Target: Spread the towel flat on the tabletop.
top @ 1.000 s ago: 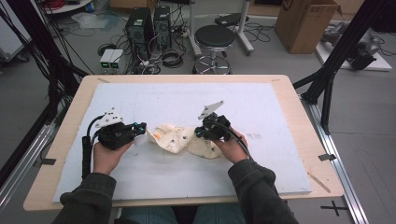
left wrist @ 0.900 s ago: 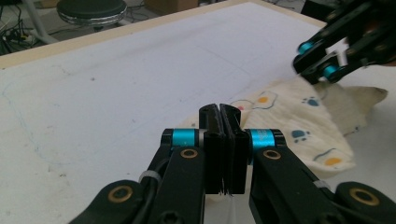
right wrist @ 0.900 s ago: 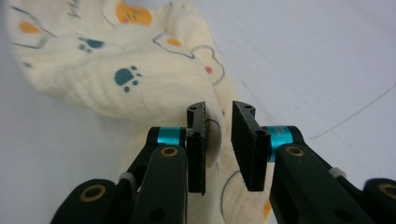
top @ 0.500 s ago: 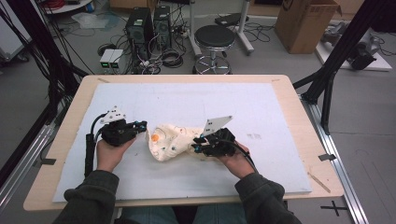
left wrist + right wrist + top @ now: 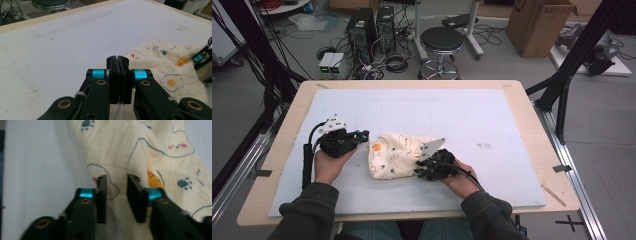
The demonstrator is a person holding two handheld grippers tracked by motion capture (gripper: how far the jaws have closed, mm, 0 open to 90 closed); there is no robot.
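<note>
Item: printed cloth (image 5: 394,155), cream with egg and paw motifs, bunched on the white surface (image 5: 472,115) near its front edge, long axis running left to right.

Left gripper (image 5: 360,136): at the cloth's left end, jaws pressed together; a thin white sliver shows below them, too little to say what it is.

Right gripper (image 5: 116,182): at the cloth's right end, nosed into a fold, jaws narrowly apart after just closing further, cloth between them; whether the pads pinch it cannot be told.

Hidden: the cloth's underside and corners; the right gripper view is blurred.
</note>
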